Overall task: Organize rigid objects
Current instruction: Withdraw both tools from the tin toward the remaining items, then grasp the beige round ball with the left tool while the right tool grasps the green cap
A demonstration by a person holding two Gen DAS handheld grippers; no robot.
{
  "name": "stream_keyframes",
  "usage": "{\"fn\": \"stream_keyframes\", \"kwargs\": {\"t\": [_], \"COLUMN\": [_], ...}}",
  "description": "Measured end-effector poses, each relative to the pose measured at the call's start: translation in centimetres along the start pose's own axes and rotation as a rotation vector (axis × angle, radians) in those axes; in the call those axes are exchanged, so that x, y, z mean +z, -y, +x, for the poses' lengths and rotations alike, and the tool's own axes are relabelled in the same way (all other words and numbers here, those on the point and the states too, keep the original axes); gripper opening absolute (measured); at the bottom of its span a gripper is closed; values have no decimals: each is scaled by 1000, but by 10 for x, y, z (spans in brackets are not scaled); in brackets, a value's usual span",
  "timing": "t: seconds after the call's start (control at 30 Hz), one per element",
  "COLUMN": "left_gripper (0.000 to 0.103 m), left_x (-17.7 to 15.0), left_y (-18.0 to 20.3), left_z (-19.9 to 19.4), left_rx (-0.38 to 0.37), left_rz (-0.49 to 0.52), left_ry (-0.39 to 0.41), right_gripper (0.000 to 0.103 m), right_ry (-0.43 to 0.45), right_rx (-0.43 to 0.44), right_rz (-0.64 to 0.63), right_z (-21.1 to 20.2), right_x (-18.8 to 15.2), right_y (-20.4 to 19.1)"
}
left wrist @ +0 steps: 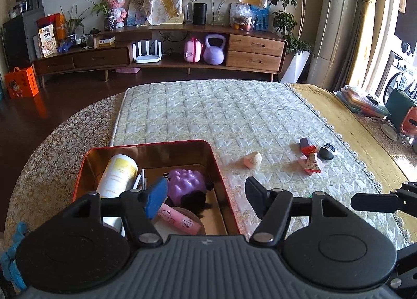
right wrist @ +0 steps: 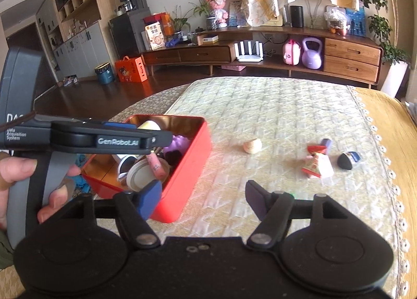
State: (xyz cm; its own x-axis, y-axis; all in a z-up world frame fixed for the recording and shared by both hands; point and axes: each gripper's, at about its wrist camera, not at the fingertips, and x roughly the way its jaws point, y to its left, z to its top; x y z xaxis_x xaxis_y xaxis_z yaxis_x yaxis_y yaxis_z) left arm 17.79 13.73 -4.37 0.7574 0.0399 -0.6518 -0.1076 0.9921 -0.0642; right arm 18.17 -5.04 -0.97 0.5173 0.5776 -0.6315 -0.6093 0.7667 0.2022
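The red tin (left wrist: 224,181) sits at the near left of the quilted mat (left wrist: 221,116), and in it lie a white bottle with a yellow label (left wrist: 118,175), a purple lumpy toy (left wrist: 186,185) and a pink tube (left wrist: 177,219) with small print too blurred to read; out on the mat, well apart from the tin, are a pale round piece (left wrist: 252,159), a red-and-white packet (left wrist: 311,163), a small purple block (left wrist: 304,142) and a black oval thing (left wrist: 327,153). The left gripper (left wrist: 206,194) hangs tilted downward over the tin's right edge, jaws wide apart and empty; the right gripper (right wrist: 203,196) is tilted the same way, also spread open with nothing between its pads, its blue pad (right wrist: 149,200) over the tin's near corner. In the right wrist view a hand (right wrist: 31,184) wraps the left tool's grey handle — the tool's side reads "GenRobot.AI" and "Data Acquisition System"; a box on the far sideboard (right wrist: 260,49) bears print I cannot make out.
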Motion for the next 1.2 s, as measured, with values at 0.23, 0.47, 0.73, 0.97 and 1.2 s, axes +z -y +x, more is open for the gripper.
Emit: {"fn": "stream_keyframes", "kwargs": {"t": [0.23, 0.47, 0.73, 0.97, 1.2], "left_gripper": [73, 83, 84, 84, 84], "left_x": [-5, -6, -2, 13, 28], "left_y": [23, 46, 71, 90, 91], "left_z": [-5, -3, 15, 41, 77], "left_rx": [-30, -40, -32, -33, -12], "left_rz": [2, 13, -9, -16, -69], "left_ry": [-1, -4, -14, -39, -75], "right_gripper": [85, 103, 103, 103, 102], "right_ry": [39, 70, 67, 47, 21], "right_rx": [-40, -79, -119, -116, -100], "right_rz": [44, 83, 109, 78, 39], "right_z": [-23, -38, -43, -38, -20], "right_x": [-11, -24, -39, -49, -48], "right_y": [24, 50, 76, 83, 85]}}
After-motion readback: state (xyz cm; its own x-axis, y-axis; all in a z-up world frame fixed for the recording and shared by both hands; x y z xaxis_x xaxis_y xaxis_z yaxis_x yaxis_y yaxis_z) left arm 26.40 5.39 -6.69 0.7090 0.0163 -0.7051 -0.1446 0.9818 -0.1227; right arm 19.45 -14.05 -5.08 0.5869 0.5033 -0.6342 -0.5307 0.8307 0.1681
